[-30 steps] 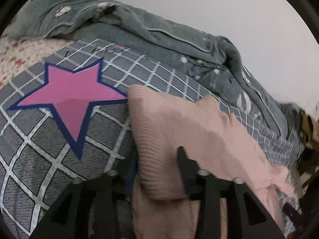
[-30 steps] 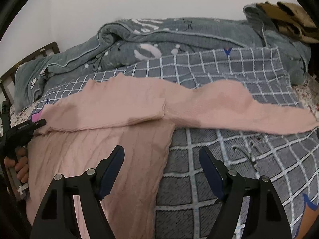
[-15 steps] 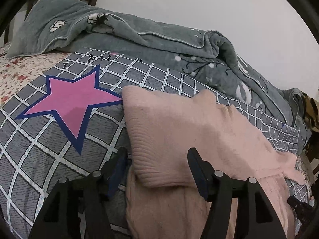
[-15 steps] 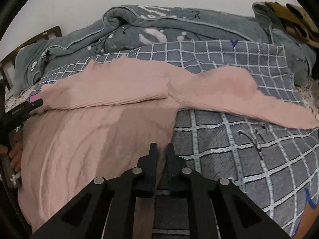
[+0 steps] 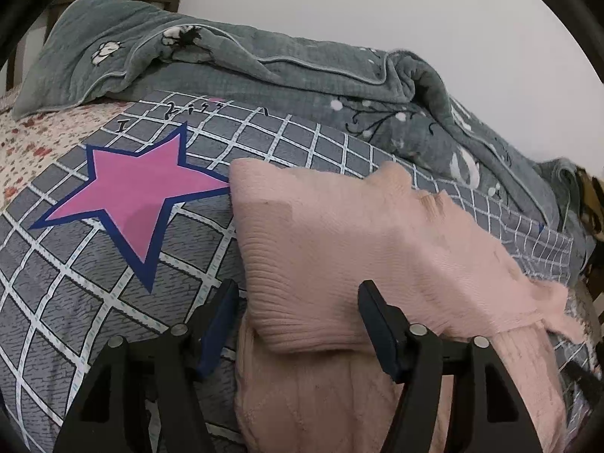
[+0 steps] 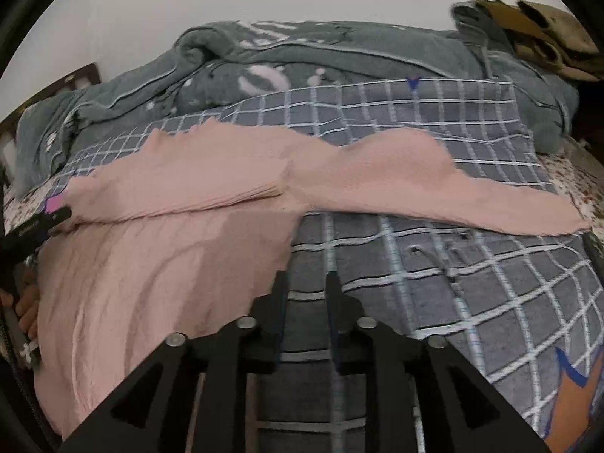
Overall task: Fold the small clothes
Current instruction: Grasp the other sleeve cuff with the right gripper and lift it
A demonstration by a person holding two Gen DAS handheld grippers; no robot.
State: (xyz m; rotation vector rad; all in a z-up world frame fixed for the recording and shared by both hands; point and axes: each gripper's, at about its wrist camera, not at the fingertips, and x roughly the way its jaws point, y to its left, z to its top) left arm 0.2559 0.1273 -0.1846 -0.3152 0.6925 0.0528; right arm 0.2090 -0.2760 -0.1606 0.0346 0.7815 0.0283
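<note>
- Left gripper (image 5: 298, 324): jaws opening wide, nothing pinched; the pink sweater (image 5: 339, 249) lies just ahead, its folded sleeve between the tips, apparently just released.
- Right gripper (image 6: 305, 294): narrow, opening, empty, just right of the sweater's side edge, likely repositioning.

Black handwritten-style lettering (image 5: 177, 112) runs along the far edge of the grey checked blanket (image 5: 75, 302) — only a capital "I" reads clearly; the rest stays illegible.
</note>
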